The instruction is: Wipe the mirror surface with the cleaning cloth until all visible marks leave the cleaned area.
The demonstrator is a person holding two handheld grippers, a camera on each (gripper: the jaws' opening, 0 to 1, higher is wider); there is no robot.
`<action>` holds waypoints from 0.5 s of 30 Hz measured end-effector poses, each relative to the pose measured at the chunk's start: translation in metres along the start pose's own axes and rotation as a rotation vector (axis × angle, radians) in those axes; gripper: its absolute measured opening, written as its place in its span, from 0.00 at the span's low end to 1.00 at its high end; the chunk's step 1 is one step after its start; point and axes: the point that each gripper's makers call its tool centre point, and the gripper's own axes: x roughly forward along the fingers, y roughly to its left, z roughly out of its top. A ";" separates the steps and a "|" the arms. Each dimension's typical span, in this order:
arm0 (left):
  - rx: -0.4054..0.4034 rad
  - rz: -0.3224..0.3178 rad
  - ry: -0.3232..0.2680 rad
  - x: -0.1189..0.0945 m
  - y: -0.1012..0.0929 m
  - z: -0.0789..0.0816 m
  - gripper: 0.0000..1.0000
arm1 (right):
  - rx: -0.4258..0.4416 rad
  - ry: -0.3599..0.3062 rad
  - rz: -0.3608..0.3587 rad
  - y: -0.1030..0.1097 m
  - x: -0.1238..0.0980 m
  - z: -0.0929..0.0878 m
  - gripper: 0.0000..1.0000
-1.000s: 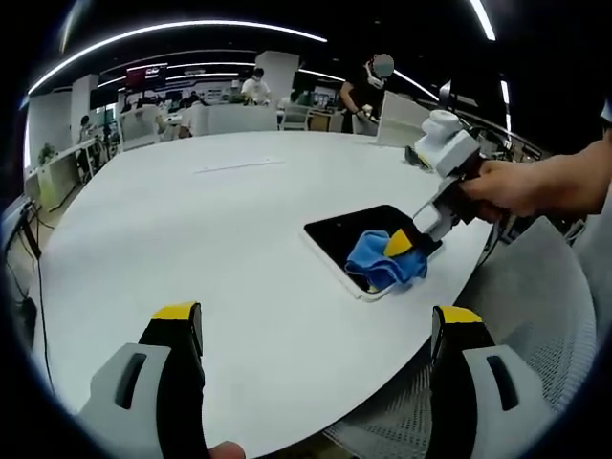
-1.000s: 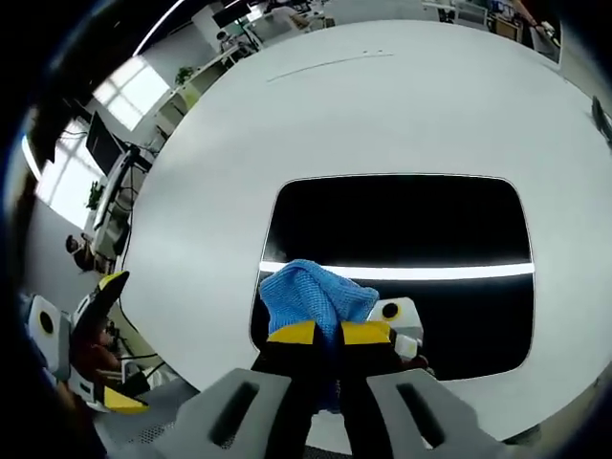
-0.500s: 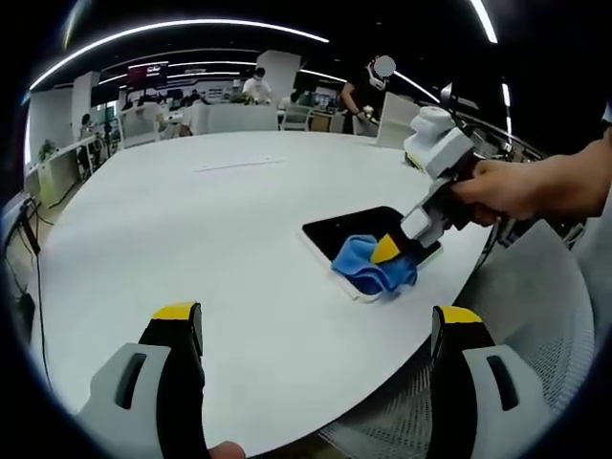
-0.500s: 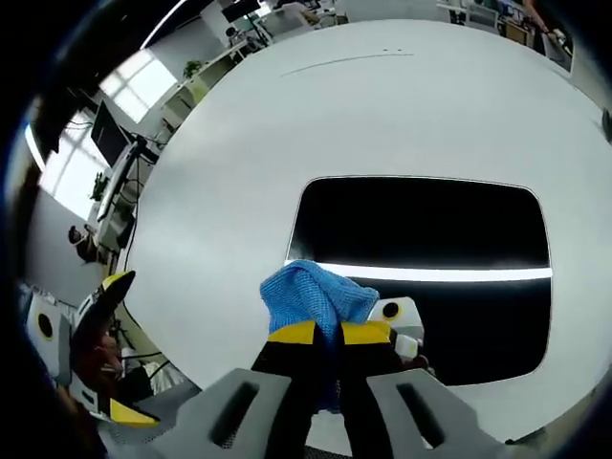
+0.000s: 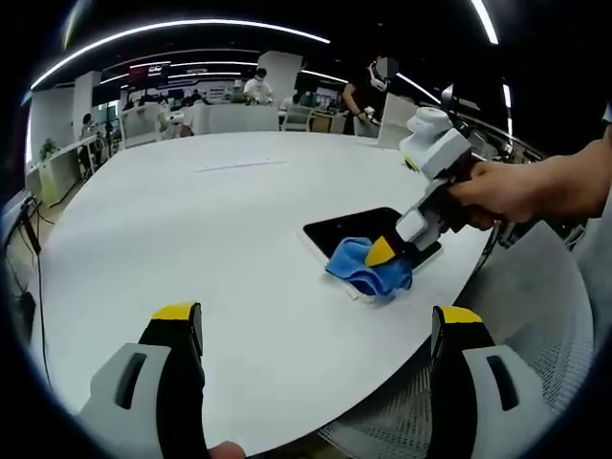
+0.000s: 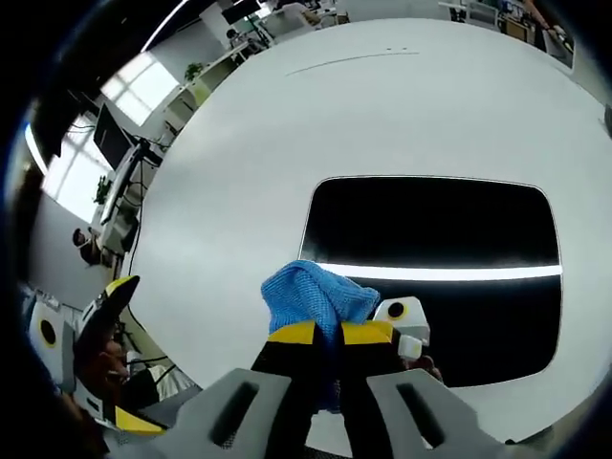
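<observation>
The white surface (image 5: 191, 239) carries the mirror (image 6: 440, 239) near its edge. The right gripper (image 6: 328, 333), clamped on the cloth (image 6: 311, 292), overhangs the mirror's rim; slipping off risks missed marks. The left gripper (image 5: 316, 330) stands wide open, empty.

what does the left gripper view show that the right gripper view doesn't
Left gripper view alone: the person's hand holding the right gripper from outside, a mesh chair, and the left gripper open over the white table. Right gripper view alone: a light strip reflected in the mirror, and windows. Both: the blue cleaning cloth clamped at the mirror's edge.
</observation>
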 end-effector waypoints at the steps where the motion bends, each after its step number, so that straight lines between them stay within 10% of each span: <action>1: 0.001 0.000 0.000 0.000 0.000 0.000 0.99 | -0.001 0.000 0.001 0.000 -0.001 0.000 0.02; 15: -0.006 0.002 0.006 -0.001 0.001 -0.004 0.99 | -0.010 0.005 0.003 0.001 -0.003 -0.001 0.02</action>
